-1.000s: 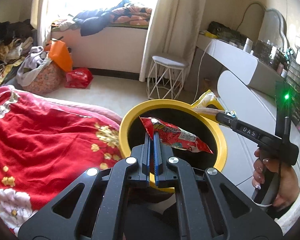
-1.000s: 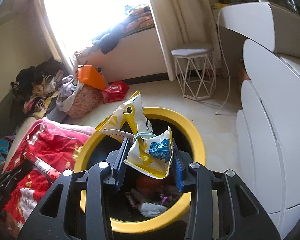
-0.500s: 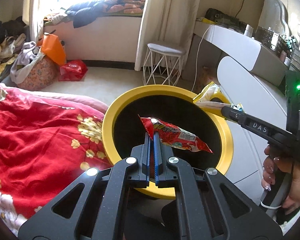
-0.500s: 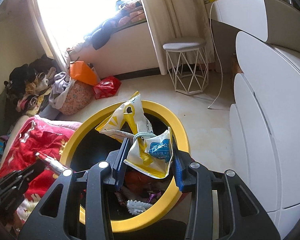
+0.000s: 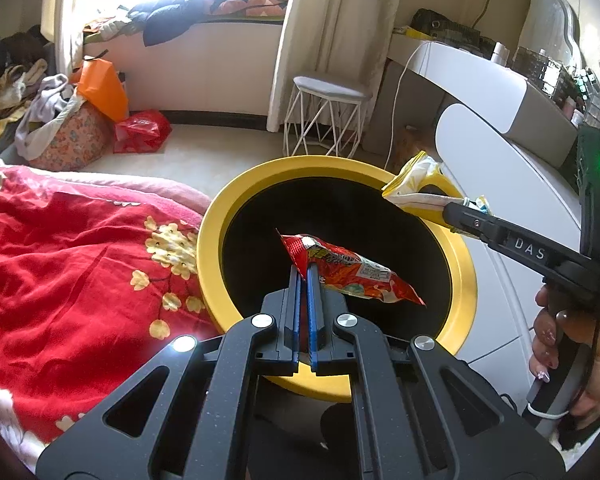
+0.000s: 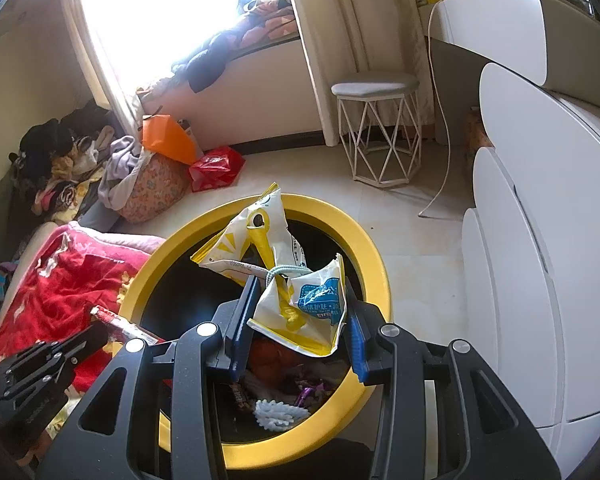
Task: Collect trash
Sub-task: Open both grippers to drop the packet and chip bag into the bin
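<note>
My left gripper (image 5: 303, 270) is shut on a red snack wrapper (image 5: 352, 270) and holds it over the mouth of a yellow-rimmed black bin (image 5: 220, 220). My right gripper (image 6: 298, 280) is shut on a yellow and white bag (image 6: 268, 248), its jaws held wide by the crumpled bag, above the same bin (image 6: 376, 280). In the left wrist view the right gripper (image 5: 454, 210) reaches in from the right with the bag (image 5: 414, 184) over the rim. Trash (image 6: 284, 392) lies in the bin's bottom. The left gripper (image 6: 100, 326) shows at the bin's left rim with its wrapper (image 6: 120, 322).
A red flowered blanket (image 5: 72, 272) lies left of the bin. White cabinets (image 6: 540, 240) stand to the right. A white wire stool (image 5: 326, 116), a red bag (image 5: 140, 130), an orange bag (image 5: 102, 86) and piled clothes (image 6: 68, 168) sit further back on the floor.
Both grippers have moved further over the bin, which now sits more central and closer in both views. Both still hold their trash.
</note>
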